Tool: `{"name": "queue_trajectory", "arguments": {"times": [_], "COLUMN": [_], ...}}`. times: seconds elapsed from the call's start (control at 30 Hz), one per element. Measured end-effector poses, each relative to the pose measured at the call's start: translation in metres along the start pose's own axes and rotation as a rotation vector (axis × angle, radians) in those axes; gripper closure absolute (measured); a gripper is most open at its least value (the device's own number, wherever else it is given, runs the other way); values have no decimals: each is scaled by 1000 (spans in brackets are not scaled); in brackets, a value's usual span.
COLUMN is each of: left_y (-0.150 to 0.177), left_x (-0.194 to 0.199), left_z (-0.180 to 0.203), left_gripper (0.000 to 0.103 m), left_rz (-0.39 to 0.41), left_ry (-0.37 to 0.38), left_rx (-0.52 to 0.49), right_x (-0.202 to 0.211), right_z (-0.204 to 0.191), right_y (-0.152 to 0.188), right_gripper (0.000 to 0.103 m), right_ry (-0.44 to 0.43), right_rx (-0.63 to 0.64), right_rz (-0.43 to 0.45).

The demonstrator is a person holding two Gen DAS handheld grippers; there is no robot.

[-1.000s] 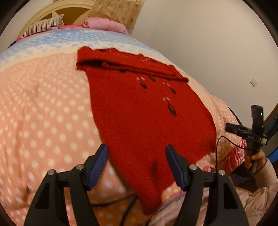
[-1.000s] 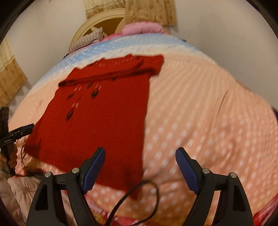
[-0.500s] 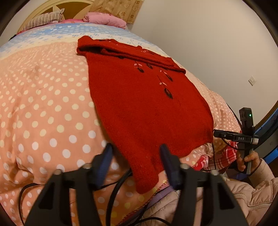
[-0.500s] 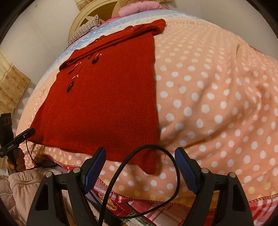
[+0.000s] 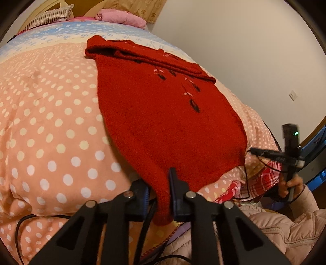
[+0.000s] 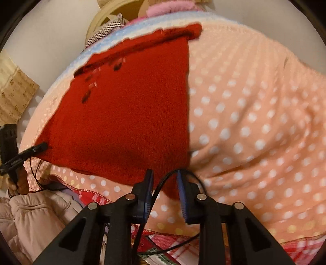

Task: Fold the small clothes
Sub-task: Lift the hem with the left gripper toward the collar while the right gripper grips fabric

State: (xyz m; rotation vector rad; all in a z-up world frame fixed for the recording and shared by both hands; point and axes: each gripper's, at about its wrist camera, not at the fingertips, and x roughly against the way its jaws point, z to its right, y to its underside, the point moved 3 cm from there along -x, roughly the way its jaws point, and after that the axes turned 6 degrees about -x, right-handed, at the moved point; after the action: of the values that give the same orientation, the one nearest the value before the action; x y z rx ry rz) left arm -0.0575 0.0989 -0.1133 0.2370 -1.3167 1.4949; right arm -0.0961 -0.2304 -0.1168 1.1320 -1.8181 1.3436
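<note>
A red knit sweater with dark leaf motifs lies flat on the peach polka-dot bedspread, its sleeves folded across the far end. My left gripper is shut on the sweater's near left hem corner. In the right wrist view the sweater fills the middle, and my right gripper has its jaws narrowed around the near right hem corner, with a black cable looping between them. Each gripper shows small in the other's view, the right one and the left one.
Pillows and a striped cushion lie at the headboard end. A plaid blanket edge and a beige padded jacket are at the near bed edge. A white wall runs along the right.
Both grippers moved down to the sweater's near hem and closed from wide open. The left now pinches the left corner; the right's jaws have narrowed around the right corner.
</note>
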Motion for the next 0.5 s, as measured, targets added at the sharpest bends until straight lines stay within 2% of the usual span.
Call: {"name": "queue_trajectory", "arguments": {"times": [0.07, 0.1, 0.13, 0.17, 0.23, 0.33, 0.43, 0.5], "left_y": [-1, -1, -2, -2, -3, -4, -5, -5], "left_x": [-1, -1, -1, -1, -2, -2, -3, -3], "left_z": [-1, -2, -3, -4, -4, -5, -4, -5], "left_gripper": [83, 82, 82, 82, 82, 82, 82, 82], "left_rz": [4, 5, 6, 8, 11, 13, 14, 16], "left_ry": [5, 7, 9, 12, 12, 13, 12, 14], "left_rx": [13, 21, 25, 30, 35, 41, 43, 45], "right_x": [21, 30, 40, 52, 66, 74, 50, 26], "right_z": [4, 7, 10, 11, 16, 25, 21, 13], "right_y": [-6, -9, -12, -15, -21, -27, -26, -21], "right_gripper": [59, 39, 33, 33, 33, 33, 34, 39], "right_ry": [9, 31, 69, 114, 136, 60, 30, -13], "right_rx": [-2, 1, 10, 27, 27, -40, -28, -16], "right_rz": [46, 72, 105, 149, 197, 246, 190, 131]}}
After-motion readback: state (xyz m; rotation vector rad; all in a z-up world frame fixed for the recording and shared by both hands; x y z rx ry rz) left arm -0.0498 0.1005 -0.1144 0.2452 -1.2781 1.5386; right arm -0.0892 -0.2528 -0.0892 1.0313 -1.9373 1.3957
